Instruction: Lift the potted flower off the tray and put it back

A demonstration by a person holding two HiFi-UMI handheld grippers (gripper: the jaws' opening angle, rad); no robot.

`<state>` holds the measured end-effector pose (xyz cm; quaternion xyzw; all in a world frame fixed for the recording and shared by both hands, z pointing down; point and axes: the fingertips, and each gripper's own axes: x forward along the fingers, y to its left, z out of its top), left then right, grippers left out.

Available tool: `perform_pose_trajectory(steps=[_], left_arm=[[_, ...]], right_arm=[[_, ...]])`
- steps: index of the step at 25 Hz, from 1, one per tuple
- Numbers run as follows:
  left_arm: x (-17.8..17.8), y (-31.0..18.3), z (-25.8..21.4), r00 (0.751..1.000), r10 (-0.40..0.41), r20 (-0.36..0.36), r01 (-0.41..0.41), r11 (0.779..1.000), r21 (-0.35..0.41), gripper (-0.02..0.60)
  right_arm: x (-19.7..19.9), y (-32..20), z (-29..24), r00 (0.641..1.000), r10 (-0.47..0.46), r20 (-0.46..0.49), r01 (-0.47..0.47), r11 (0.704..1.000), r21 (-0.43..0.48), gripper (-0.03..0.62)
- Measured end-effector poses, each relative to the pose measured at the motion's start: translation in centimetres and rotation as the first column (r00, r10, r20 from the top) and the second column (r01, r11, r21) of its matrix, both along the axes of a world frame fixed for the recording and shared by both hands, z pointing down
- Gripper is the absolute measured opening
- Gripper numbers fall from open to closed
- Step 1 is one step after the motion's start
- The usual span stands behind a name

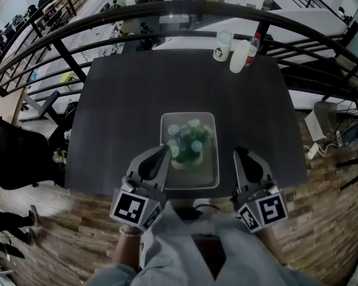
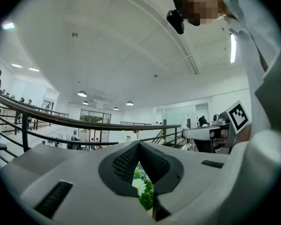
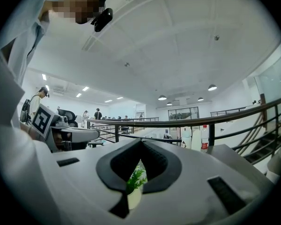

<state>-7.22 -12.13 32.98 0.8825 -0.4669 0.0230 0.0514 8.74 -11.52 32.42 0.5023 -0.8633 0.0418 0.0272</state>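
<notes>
The potted flower (image 1: 188,145), white blooms and green leaves in a pale pot, stands on the grey rectangular tray (image 1: 206,177) near the dark table's front edge. My left gripper (image 1: 165,151) is just left of the flower at the tray's left rim, its jaws shut with nothing between them. In the left gripper view the tips (image 2: 139,145) meet, and the flower (image 2: 143,189) shows through the gap below. My right gripper (image 1: 240,154) hangs right of the tray, apart from it. Its tips (image 3: 141,142) also meet, with leaves (image 3: 136,177) and pot visible behind.
At the table's far edge stand a white cup (image 1: 223,45), a white bottle (image 1: 238,56) and a red-capped bottle (image 1: 254,45). A curved black railing (image 1: 167,11) runs behind the table. Wooden floor lies beneath me.
</notes>
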Motion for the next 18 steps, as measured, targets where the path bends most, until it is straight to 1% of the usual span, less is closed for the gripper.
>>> perform_pose_trajectory(steps=[3, 7, 14, 18], left_arm=[[0.4, 0.0, -1.0, 1.0, 0.013, -0.007, -0.013, 1.0, 0.027, 0.002], [1.1, 0.1, -1.3, 0.999, 0.033, -0.024, -0.032, 0.999, 0.037, 0.002], [1.3, 0.3, -1.4, 0.999, 0.043, -0.002, -0.043, 0.998, 0.043, 0.002], [1.6, 0.5, -1.9, 0.999, 0.046, -0.014, -0.045, 0.997, 0.059, 0.002]], right_arm=[[0.2, 0.1, -0.2, 1.0, 0.007, 0.004, -0.007, 1.0, 0.006, 0.003], [0.3, 0.1, -0.2, 1.0, 0.013, 0.006, -0.013, 1.0, 0.012, 0.003], [0.3, 0.3, -0.4, 1.0, 0.006, 0.0, -0.006, 1.0, 0.019, 0.003], [0.2, 0.5, -0.4, 1.0, -0.002, -0.006, 0.002, 1.0, 0.023, 0.003]])
